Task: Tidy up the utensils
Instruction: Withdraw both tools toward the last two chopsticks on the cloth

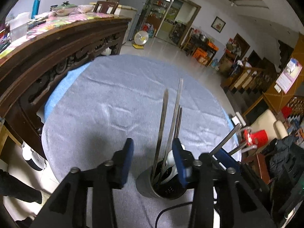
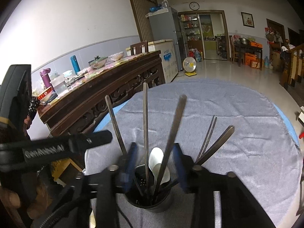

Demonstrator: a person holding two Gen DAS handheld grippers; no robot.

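Both claws gape empty — the right claw [image 2: 154,163] straddling the dark holder [image 2: 152,197] at six o'clock on the grey cloth [image 2: 237,152], the left claw [image 1: 152,161] beside it — so withdraw straight upward, clear of the upright utensils [image 2: 146,125].

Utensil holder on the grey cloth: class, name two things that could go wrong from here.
1. The utensil holder is crowded with long, leaning metal utensils; the right gripper, open around them, might knock the holder over.
2. The left gripper is close by, so the two could collide.
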